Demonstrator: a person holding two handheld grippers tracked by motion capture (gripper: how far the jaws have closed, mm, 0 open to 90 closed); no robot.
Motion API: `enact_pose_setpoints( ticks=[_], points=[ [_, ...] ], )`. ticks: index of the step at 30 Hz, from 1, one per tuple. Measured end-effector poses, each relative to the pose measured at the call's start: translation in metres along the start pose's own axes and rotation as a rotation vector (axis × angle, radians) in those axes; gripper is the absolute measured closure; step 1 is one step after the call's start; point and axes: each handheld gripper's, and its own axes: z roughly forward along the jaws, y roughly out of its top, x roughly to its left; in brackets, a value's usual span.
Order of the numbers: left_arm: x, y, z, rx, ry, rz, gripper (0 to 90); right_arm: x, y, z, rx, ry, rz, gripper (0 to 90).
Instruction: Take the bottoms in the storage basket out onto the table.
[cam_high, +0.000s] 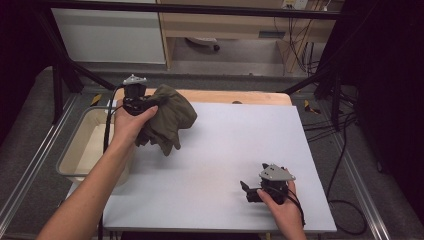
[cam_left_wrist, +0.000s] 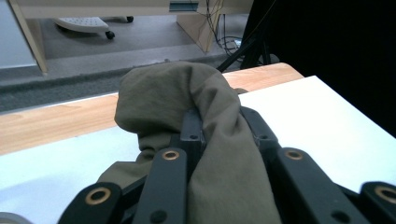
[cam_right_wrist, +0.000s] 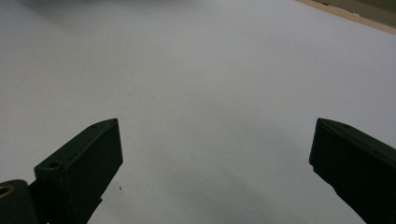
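1. Bin (cam_high: 80, 150): a pale tub just off the table's left edge. Its inside is partly cut off by the forearm, so its contents cannot be made out.
2. Left gripper (cam_high: 142, 102): jaws closed tight on a fold of the olive cloth (cam_high: 167, 120), as the left gripper view confirms, with the fabric (cam_left_wrist: 187, 107) bunched over and between the jaws. The garment hangs crumpled above the white board (cam_high: 220, 150) near its far left corner, its lower end at or just above the surface; contact cannot be told.
3. Step in hand, as judged: carrying the cloth onto the board. The next move likely calls for lowering it and finding a second edge to spread it.
4. Right gripper (cam_high: 247, 190): resting near the front right, jaws wide apart and empty over bare board (cam_right_wrist: 210, 93).
5. What kind of garment it is remains unclear.
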Motion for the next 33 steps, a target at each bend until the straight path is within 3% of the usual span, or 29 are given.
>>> enact_pose_setpoints(
  ticks=[11,21,30,33],
  points=[
    [-0.009,-0.016,0.021,0.037,-0.025,0.002,72.2,0.001,0.000,0.002,0.004,0.003,-0.005,3.2],
    [-0.027,-0.020,0.041,0.046,-0.066,0.018,72.1,-0.001,-0.001,0.001,0.006,-0.005,0.004,3.1],
    [-0.050,-0.032,0.053,0.067,-0.101,0.068,71.1,0.001,-0.001,0.005,0.013,0.003,-0.001,3.2],
    [-0.052,-0.034,0.056,0.064,-0.109,0.054,71.0,0.001,-0.001,0.004,0.011,0.004,0.005,3.1]
  ],
)
